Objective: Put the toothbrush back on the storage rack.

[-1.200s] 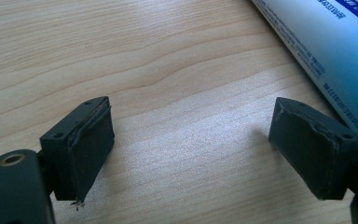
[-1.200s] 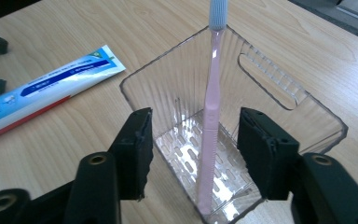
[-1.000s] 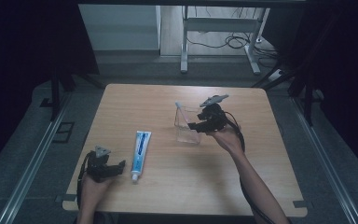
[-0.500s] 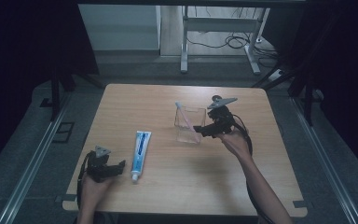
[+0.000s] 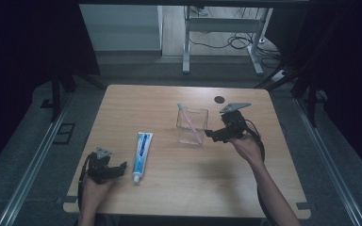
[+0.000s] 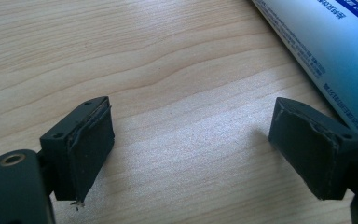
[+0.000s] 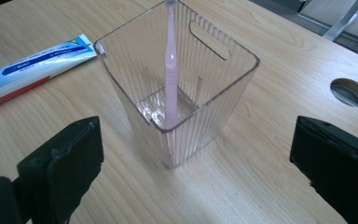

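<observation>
Toothbrush (image 5: 186, 117) now stands in the clear bin (image 5: 192, 127) mid-desk (image 5: 169, 188); our right tongs (image 5: 215, 135) have just been opening, with nothing between them, and sit just beside the bin, slightly farther right than a second ago. We judge the drop done. Left tongs (image 5: 118, 168), apart, rest near the toothpaste (image 5: 142, 149), probably next

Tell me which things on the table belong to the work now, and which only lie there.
Belong to the work:
- pink toothbrush
- clear ribbed cup
- toothpaste tube

Only lying about:
- round hole in the tabletop
- metal frame and cables on the floor
</observation>
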A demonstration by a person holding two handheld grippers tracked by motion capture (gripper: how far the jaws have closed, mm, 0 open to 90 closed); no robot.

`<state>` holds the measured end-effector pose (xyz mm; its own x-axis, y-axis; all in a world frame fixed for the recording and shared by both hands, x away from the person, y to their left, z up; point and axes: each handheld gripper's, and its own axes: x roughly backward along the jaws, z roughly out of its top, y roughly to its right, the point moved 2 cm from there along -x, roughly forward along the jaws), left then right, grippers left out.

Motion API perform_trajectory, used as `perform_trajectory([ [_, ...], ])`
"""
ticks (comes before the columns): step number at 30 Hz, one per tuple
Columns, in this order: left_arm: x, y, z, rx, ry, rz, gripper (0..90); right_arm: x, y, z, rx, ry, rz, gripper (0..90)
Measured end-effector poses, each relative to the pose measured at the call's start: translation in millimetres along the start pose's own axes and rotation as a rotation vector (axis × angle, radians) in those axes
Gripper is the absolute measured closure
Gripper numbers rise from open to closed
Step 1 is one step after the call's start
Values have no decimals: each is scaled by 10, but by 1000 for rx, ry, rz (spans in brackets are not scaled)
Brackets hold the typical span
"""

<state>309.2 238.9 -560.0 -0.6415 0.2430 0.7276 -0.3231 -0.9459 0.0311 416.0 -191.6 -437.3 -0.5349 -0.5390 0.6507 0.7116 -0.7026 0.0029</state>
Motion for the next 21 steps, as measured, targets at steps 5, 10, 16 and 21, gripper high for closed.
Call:
perform_trajectory([
  [5, 1, 0, 0, -1, -1, 0, 139, 105, 20, -82, 13, -21, -6, 34],
  [10, 1, -2, 0, -2, -2, 0, 139, 212, 45, -175, 7, -28, -21, 49],
  [16, 1, -2, 0, -2, -2, 0, 139, 290, 54, -321, -6, -39, -34, 61],
  [21, 1, -1, 0, -2, -2, 1, 139, 342, 57, -456, -12, -32, -39, 63],
])
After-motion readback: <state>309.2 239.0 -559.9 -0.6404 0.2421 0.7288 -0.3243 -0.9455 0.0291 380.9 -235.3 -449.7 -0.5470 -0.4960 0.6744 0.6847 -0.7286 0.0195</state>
